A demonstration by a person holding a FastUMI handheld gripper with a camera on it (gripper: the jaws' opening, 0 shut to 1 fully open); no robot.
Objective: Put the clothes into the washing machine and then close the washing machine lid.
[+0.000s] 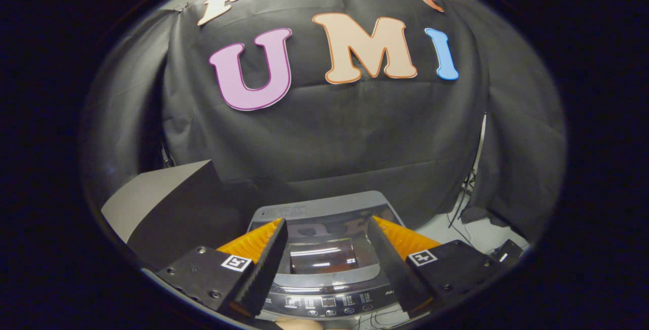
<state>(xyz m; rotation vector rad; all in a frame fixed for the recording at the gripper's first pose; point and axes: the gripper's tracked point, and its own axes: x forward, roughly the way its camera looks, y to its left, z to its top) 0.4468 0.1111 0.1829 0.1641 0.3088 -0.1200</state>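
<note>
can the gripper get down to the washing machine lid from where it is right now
Probably yes. The open gripper holds nothing, and the closed lid lies just ahead between its fingers with nothing in the way.

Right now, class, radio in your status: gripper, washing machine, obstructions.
Gripper open, holding nothing. Washing machine below, lid down. Grey box beside it.

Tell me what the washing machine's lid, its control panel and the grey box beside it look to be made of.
Washing machine lid: grey plastic frame around a dark, glossy window, likely glass or clear plastic, since it mirrors light streaks. Control panel: dark smooth plastic with printed markings and small buttons. Grey box: matte, flat-faced, sharp-edged; possibly painted board or plastic, hard to tell. The gripper hovers above the lid, jaws open, holding nothing.
</note>
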